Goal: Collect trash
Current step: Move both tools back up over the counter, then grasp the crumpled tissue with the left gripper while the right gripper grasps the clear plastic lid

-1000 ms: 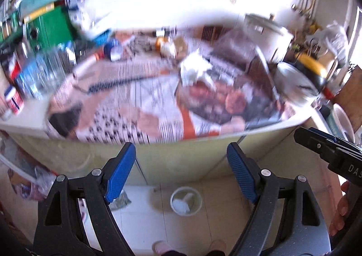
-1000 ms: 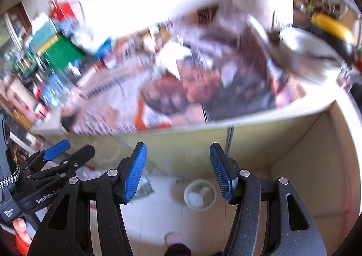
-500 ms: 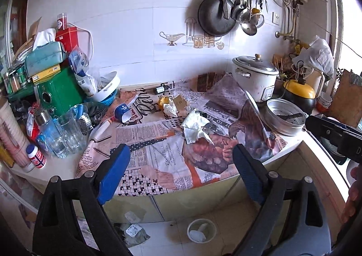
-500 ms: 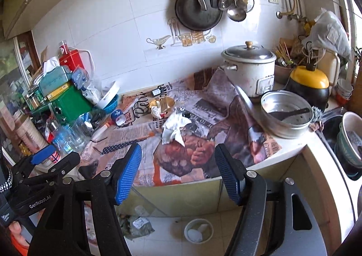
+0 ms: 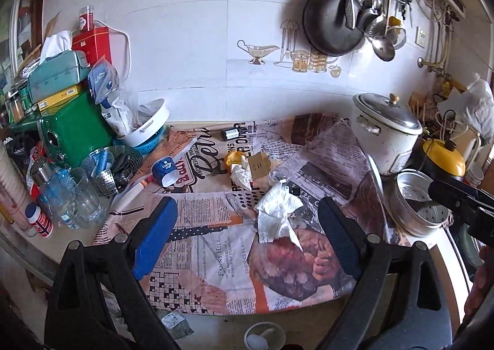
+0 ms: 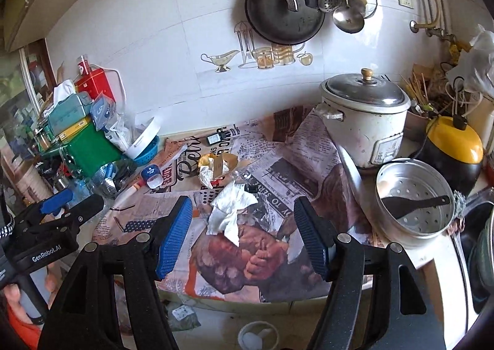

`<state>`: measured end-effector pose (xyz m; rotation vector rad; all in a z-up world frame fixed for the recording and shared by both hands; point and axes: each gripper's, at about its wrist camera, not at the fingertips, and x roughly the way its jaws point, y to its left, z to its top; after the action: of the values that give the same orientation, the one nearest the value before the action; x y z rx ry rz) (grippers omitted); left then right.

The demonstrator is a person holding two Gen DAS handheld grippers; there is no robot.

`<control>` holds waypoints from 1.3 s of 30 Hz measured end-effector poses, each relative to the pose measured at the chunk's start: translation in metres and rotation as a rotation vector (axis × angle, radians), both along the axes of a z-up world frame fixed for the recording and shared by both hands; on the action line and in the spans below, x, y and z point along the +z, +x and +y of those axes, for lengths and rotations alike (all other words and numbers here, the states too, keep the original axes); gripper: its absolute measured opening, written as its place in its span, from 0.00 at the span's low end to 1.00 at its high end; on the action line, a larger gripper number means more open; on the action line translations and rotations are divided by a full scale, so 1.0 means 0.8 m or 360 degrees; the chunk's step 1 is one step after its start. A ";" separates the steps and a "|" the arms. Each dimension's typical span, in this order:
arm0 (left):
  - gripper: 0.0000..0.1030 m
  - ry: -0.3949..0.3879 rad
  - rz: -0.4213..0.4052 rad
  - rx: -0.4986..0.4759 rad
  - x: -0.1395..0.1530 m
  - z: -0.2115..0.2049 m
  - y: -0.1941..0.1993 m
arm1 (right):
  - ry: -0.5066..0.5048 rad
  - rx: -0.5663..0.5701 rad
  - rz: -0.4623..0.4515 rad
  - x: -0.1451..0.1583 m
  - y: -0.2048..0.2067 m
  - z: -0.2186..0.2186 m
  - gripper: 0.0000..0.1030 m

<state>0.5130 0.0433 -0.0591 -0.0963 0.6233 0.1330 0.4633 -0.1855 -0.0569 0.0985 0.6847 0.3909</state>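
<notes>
A crumpled white paper towel (image 5: 276,215) lies mid-counter on newspaper; it also shows in the right wrist view (image 6: 230,209). Behind it sit a smaller crumpled tissue (image 5: 242,175), an orange peel (image 5: 233,158), a small cardboard box (image 5: 259,164) and a blue Lucky Cup tub (image 5: 165,169). A white bin (image 6: 257,336) stands on the floor below the counter. My left gripper (image 5: 247,245) is open and empty, just in front of the towel. My right gripper (image 6: 242,237) is open and empty, in front of the towel.
A rice cooker (image 6: 364,124), a metal steamer pot with a black spatula (image 6: 413,198) and a yellow-lidded appliance (image 6: 450,149) stand at the right. A green box, bottles and glasses (image 5: 71,192) crowd the left. Pans hang on the wall (image 6: 284,13).
Both grippers have risen from below the counter edge to above it and moved closer to the paper towel. Both stay open.
</notes>
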 end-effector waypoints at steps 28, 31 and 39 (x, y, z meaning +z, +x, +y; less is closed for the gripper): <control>0.90 -0.0042 0.0391 0.0236 -0.114 0.111 0.213 | -0.0237 0.0302 0.0508 -0.170 0.269 0.128 0.71; 0.89 -0.0052 0.0448 0.0197 -0.133 0.130 0.234 | -0.0296 0.0272 0.0584 -0.200 0.296 0.148 0.71; 0.89 -0.0191 0.0625 0.0121 -0.199 0.154 0.287 | -0.0358 0.0232 0.0679 -0.246 0.338 0.180 0.71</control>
<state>0.7427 0.1667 -0.2185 -0.2130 1.0201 0.1903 0.7341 -0.0412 -0.2535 -0.0853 1.1572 0.4347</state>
